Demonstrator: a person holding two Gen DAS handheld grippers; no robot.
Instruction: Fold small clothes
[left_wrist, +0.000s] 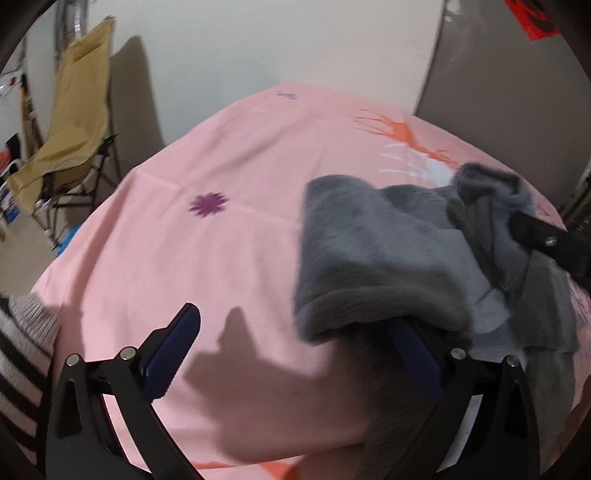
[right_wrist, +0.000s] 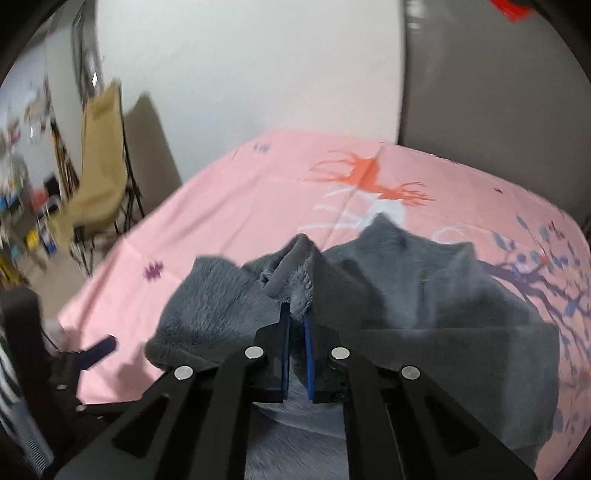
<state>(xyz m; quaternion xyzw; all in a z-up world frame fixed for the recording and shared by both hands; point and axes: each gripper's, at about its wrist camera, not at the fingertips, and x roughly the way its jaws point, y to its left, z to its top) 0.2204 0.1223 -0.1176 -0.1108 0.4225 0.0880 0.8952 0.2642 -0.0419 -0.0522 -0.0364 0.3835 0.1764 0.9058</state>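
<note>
One grey fleece garment (right_wrist: 424, 295) lies on a pink sheet (left_wrist: 221, 258), right gripper (right_wrist: 295, 325) jaws clenched on it, left gripper (left_wrist: 295, 339) jaws released, one folding chair (left_wrist: 70, 122) beyond.

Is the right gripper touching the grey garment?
Touching. The right wrist view shows the right gripper nearly closed, pinching a fold of the grey garment between its fingers.

A pink sheet (left_wrist: 229, 258) covers the bed or table beneath; which one cannot be told. It is printed with a purple flower (left_wrist: 208, 204), orange antlered deer (right_wrist: 369, 177) and a purple branch (right_wrist: 535, 280). A grey fleece garment (right_wrist: 443, 295) lies crumpled on its right side.
</note>
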